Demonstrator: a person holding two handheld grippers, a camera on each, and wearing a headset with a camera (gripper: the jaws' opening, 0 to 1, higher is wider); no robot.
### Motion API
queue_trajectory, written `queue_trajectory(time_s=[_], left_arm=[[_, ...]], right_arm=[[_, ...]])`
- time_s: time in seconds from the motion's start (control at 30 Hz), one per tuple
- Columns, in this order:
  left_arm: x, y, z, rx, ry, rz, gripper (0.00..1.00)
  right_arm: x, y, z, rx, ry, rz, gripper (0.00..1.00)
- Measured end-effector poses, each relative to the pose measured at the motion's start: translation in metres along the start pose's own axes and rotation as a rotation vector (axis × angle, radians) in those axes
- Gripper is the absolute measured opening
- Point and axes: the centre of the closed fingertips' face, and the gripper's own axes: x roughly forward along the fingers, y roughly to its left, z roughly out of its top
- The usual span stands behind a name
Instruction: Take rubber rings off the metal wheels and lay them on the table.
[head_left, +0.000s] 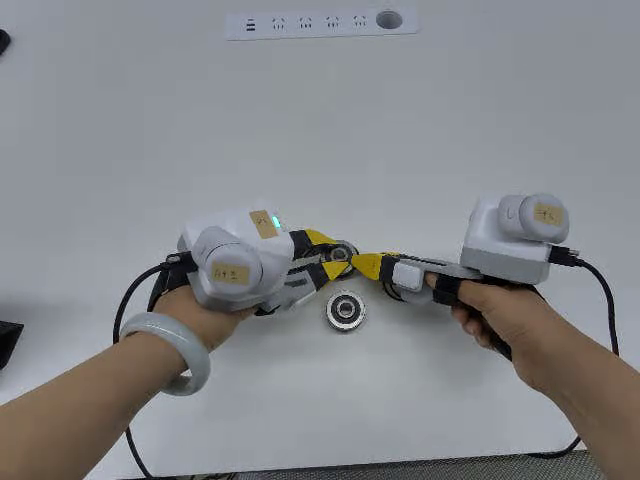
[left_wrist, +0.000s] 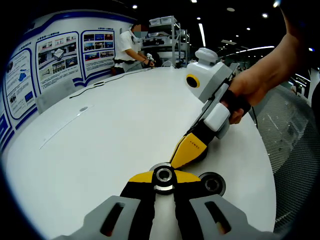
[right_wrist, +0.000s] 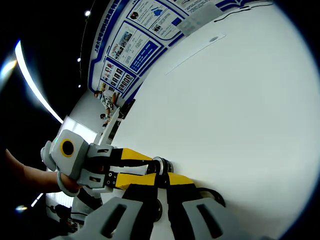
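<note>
A small metal wheel (head_left: 341, 254) is held just above the white table (head_left: 330, 130), with my left gripper (head_left: 335, 258) shut on it. In the left gripper view the wheel (left_wrist: 164, 175) sits between the yellow jaw tips of the left gripper (left_wrist: 164, 178). My right gripper (head_left: 362, 265) comes in from the right, its yellow tips closed together at the wheel's rim, where its rubber ring sits. In its own view the right gripper (right_wrist: 164, 177) meets the wheel (right_wrist: 161, 165) head-on. A second wheel (head_left: 345, 310) with a black rubber ring lies on the table just below the tips.
A white power strip (head_left: 320, 22) lies at the table's far edge. Black cables (head_left: 130, 300) trail from both grippers toward the near table edge. A dark object (head_left: 8, 340) sits at the left edge. A person (left_wrist: 131, 42) stands far off.
</note>
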Motion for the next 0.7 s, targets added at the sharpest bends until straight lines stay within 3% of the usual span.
queue_trajectory(time_s=[0.7], left_arm=[[0.0001,-0.0001,0.0000,-0.004,-0.002,0.001,0.14]], right_arm=[[-0.0039,0.0021,0.0003,-0.025,0.001,-0.003,0.04]])
